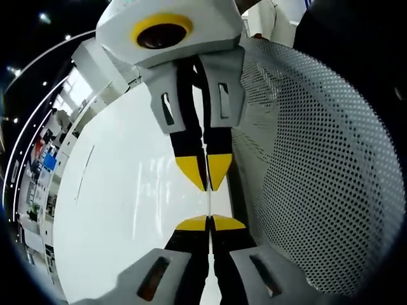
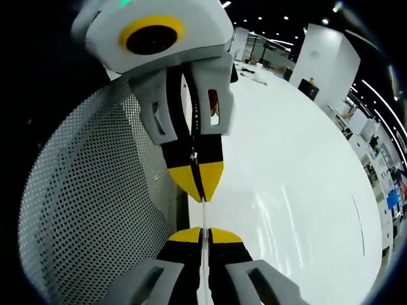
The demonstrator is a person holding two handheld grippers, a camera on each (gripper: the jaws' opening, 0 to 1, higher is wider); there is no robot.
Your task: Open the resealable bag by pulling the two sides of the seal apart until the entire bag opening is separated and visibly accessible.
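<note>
Facing tip to tip, the left gripper (image 1: 208,222) and right gripper (image 2: 203,235) each clench a side of the bag (image 1: 318,178), its seal stretched between them.

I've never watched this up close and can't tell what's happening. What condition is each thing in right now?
Left gripper: shut on the resealable bag's edge.
Right gripper: shut on the same edge, tip to tip with the other.
Resealable bag: dotted white, held edge-on, its seal not visibly parted.
White table: glossy, behind the bag.
</note>
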